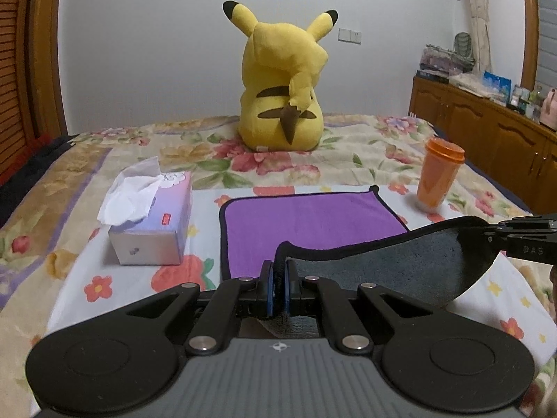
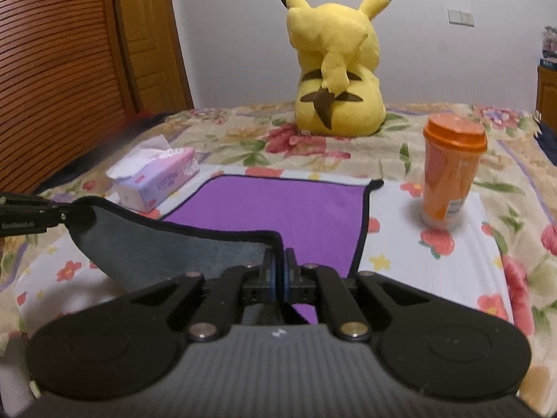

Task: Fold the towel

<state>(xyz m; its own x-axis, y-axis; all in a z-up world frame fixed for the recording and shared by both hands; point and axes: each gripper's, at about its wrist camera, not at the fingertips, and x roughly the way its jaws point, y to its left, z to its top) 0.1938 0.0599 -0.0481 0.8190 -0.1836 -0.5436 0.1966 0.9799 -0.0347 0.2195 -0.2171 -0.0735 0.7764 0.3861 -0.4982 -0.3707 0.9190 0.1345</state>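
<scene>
A purple towel (image 1: 306, 223) with a black hem and a grey underside lies on the flowered bed. Its near edge is lifted off the bed, grey side showing. My left gripper (image 1: 277, 275) is shut on the near left corner of the towel. My right gripper (image 2: 278, 271) is shut on the near right corner; it also shows in the left wrist view (image 1: 487, 231), and the left gripper shows in the right wrist view (image 2: 66, 214). The far half of the towel (image 2: 278, 209) still lies flat.
A tissue box (image 1: 153, 223) stands left of the towel. An orange lidded cup (image 1: 438, 177) stands at the right. A yellow plush toy (image 1: 282, 87) sits behind, at the far end of the bed (image 1: 69, 181). A wooden cabinet (image 1: 487, 132) runs along the right wall.
</scene>
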